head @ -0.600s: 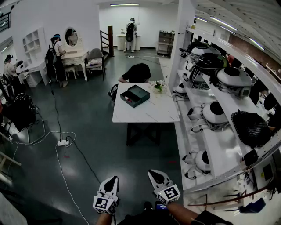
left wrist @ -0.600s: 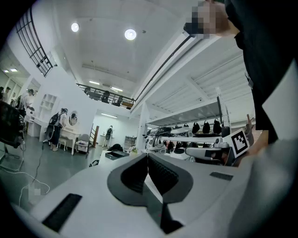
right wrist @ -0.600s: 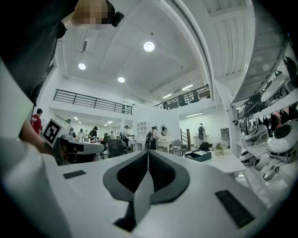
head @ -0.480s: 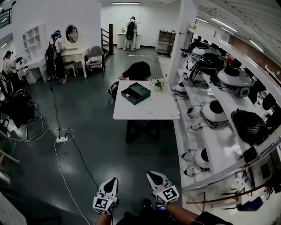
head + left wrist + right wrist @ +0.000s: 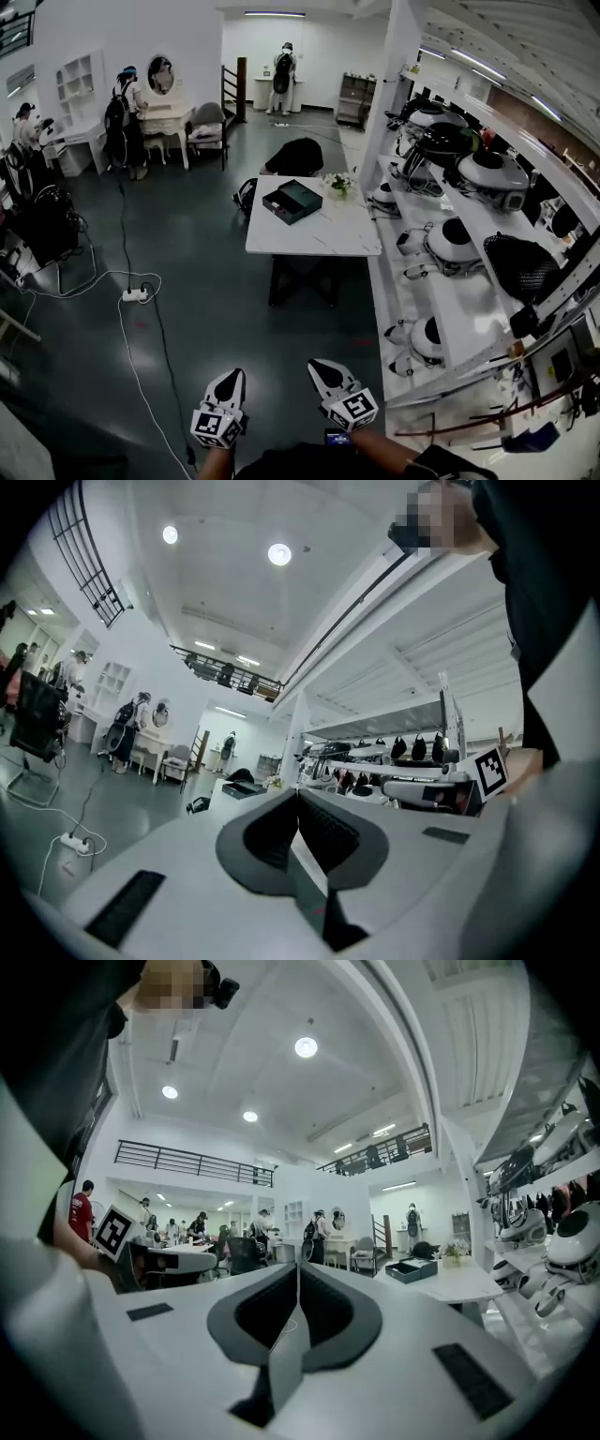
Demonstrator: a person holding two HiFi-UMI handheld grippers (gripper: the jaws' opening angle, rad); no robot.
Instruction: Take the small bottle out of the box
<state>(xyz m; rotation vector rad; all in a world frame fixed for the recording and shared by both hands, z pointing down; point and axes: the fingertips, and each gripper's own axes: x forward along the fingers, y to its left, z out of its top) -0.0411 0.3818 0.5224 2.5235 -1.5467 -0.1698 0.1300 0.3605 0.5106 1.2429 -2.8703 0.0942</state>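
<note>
A dark open box (image 5: 292, 201) lies on a white marble-topped table (image 5: 319, 236) far ahead of me; the same box (image 5: 416, 1269) shows small in the right gripper view and the box (image 5: 241, 789) again in the left gripper view. No small bottle can be made out at this distance. My left gripper (image 5: 228, 384) and right gripper (image 5: 325, 374) are held low near my body, well short of the table. Both are shut with nothing between the jaws, as the left gripper (image 5: 297, 792) and right gripper (image 5: 298, 1269) views show.
White shelving (image 5: 450, 281) with helmet-like devices runs along the right. A white power strip (image 5: 135, 295) and cables lie on the dark floor at left. A black chair (image 5: 296, 157) stands behind the table. People (image 5: 124, 117) stand at desks far left and back.
The view has shifted slightly toward the table. Both grippers stay shut and low.
</note>
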